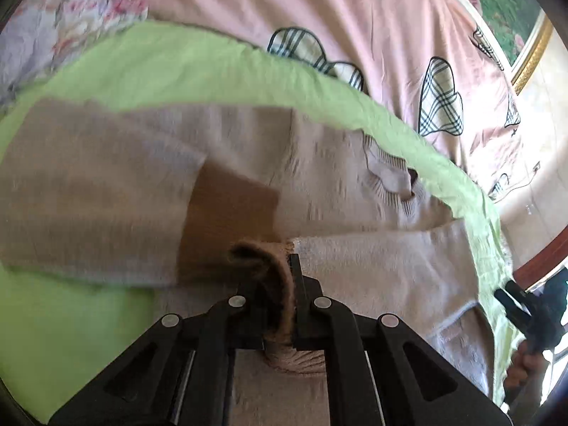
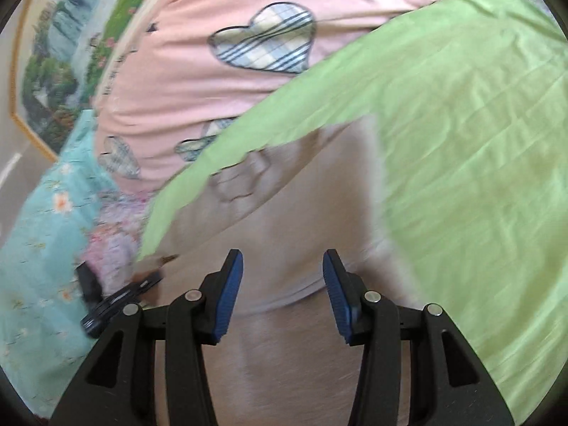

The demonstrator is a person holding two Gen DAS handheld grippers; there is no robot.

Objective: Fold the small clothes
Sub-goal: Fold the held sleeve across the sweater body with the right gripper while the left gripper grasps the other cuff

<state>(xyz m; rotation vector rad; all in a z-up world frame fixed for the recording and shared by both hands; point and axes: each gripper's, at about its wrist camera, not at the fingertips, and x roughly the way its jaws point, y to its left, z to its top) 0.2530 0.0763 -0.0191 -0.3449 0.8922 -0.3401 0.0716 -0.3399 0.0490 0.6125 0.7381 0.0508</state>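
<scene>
A beige knit sweater (image 1: 142, 184) lies spread on a light green cloth (image 1: 177, 64), its ribbed collar (image 1: 394, 181) toward the right. My left gripper (image 1: 277, 280) is shut on a fold of the sweater, a cuff or sleeve end, and holds it above the body. In the right wrist view the same sweater (image 2: 284, 220) lies below my right gripper (image 2: 283, 273), which is open with blue pads (image 2: 230, 294) and nothing between them. The left gripper also shows at the left edge of the right wrist view (image 2: 117, 298), and the right gripper at the right edge of the left wrist view (image 1: 532, 312).
The green cloth (image 2: 461, 124) lies on a pink bedspread with plaid heart patches (image 1: 390, 17). A floral blue fabric (image 2: 42, 230) lies at the left. A framed landscape picture (image 2: 53, 64) stands behind the bed.
</scene>
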